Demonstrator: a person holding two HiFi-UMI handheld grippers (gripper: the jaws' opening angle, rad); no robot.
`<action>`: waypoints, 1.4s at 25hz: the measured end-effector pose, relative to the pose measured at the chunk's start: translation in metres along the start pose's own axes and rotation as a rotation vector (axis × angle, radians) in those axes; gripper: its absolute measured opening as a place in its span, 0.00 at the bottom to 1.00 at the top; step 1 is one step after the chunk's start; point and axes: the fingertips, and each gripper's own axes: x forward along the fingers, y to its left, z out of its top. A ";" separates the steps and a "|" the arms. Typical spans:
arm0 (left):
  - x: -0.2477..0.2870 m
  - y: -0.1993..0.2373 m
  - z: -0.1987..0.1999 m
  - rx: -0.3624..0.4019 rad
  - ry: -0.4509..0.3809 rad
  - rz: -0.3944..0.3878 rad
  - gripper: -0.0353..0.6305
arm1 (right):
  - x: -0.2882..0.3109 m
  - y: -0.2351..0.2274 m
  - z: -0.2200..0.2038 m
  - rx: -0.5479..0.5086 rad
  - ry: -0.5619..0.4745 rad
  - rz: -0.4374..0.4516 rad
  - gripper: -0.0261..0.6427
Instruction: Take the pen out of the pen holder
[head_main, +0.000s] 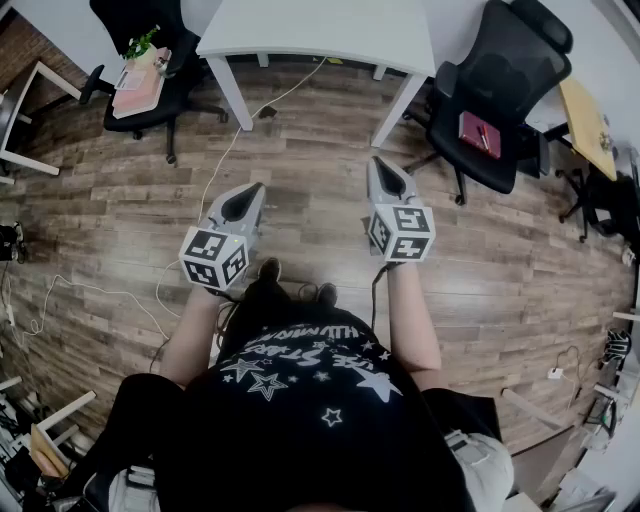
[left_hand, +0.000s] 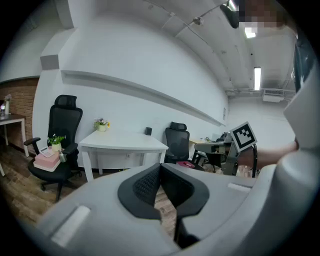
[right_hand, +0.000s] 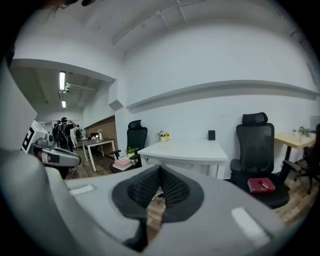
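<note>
Right gripper view showed your right gripper (right_hand: 159, 172) and left gripper (left_hand: 160, 167) both pinched shut on nothing, with what I took for the pen holder (right_hand: 212, 135) standing well ahead on the white table (right_hand: 185, 150), its pen indiscernible, neither hand clearly nearer.

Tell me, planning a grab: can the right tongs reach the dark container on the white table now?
Probably not yet: the right tongs, shut, hang over floor short of the white table, and the dark container stands at its far side.
</note>
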 end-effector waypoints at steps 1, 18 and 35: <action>-0.002 0.000 0.000 -0.003 0.002 0.000 0.07 | -0.002 0.000 0.000 0.002 0.001 -0.001 0.05; 0.022 -0.055 0.019 0.035 -0.043 0.008 0.07 | -0.058 -0.050 -0.005 -0.047 -0.009 -0.023 0.05; 0.105 0.000 0.012 -0.020 0.008 -0.011 0.07 | 0.030 -0.085 -0.007 -0.042 0.026 -0.002 0.50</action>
